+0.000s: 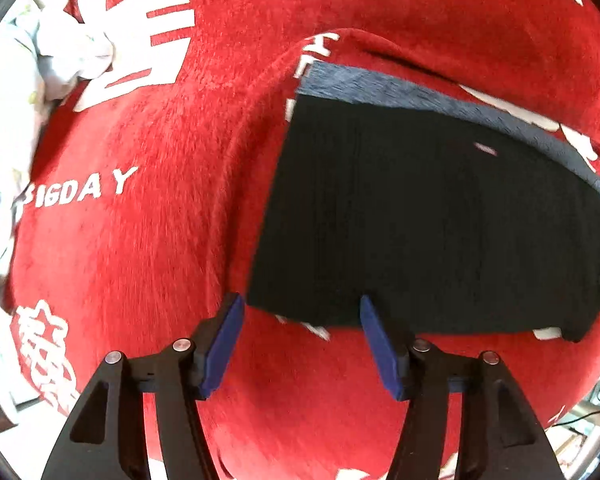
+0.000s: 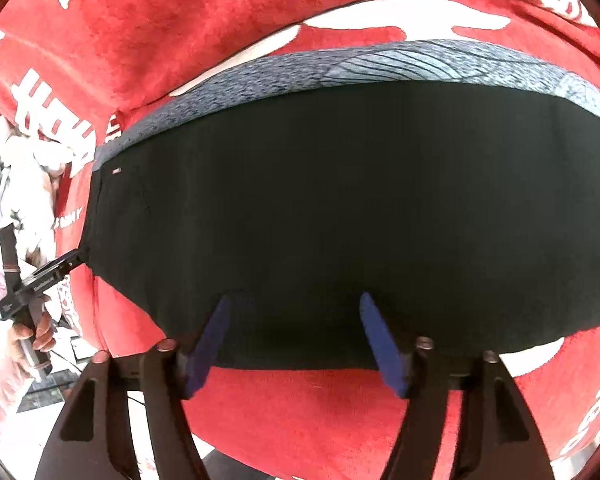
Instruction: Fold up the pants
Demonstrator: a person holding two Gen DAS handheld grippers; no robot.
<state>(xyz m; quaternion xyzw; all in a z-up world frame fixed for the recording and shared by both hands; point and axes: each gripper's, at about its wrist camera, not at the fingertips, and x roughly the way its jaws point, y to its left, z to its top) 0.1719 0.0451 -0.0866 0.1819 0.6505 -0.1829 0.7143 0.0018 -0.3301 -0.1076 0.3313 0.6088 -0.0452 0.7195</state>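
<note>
While both tongs gape wide and hold nothing, the folded black pants [image 1: 432, 220] lie flat on a red blanket [image 1: 140, 240].

Left tongs [image 1: 302, 344] hover over bare red cloth at the pants' near left corner, with open blanket running toward 9 o'clock (white bedding [image 1: 16, 80] bunches at 10). In the right wrist view, the right tongs [image 2: 294, 338] straddle the near hem, and the pants [image 2: 340, 220] stretch lengthwise from 9 to 3 o'clock, their grey band [image 2: 340, 66] along the far edge at 12.
</note>
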